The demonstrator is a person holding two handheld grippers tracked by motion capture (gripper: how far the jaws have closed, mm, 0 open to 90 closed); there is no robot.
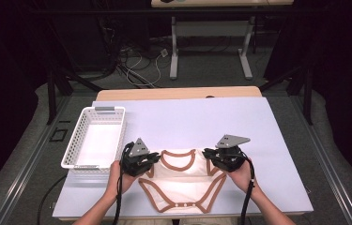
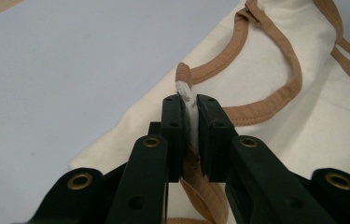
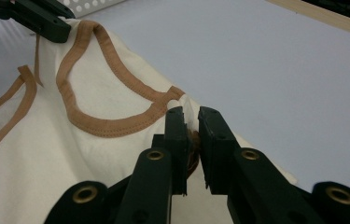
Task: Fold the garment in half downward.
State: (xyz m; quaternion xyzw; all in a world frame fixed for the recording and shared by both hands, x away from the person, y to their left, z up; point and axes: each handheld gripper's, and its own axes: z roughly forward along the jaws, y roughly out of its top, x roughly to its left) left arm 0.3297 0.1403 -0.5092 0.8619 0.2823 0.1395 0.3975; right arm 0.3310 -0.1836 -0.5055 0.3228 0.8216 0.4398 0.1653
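Note:
A cream baby bodysuit (image 1: pixel 183 176) with brown trim lies flat near the table's front edge, neck opening toward the far side. My left gripper (image 1: pixel 151 158) is shut on the bodysuit's left shoulder; in the left gripper view the bunched cream fabric (image 2: pixel 190 109) is pinched between the pads of my left gripper (image 2: pixel 190 105). My right gripper (image 1: pixel 210 155) is shut on the right shoulder; in the right gripper view the fabric edge (image 3: pixel 189 122) sits squeezed between the jaws of my right gripper (image 3: pixel 190 116). The brown neckline (image 3: pixel 102 123) curves away to the left there, and the other gripper (image 3: pixel 42 21) shows at the top left.
A white perforated basket (image 1: pixel 96 136) stands at the table's left side, just beyond my left hand. The white table surface (image 1: pixel 202 122) stretches behind the bodysuit to a wooden edge (image 1: pixel 178 93). A desk frame and cables stand on the floor beyond.

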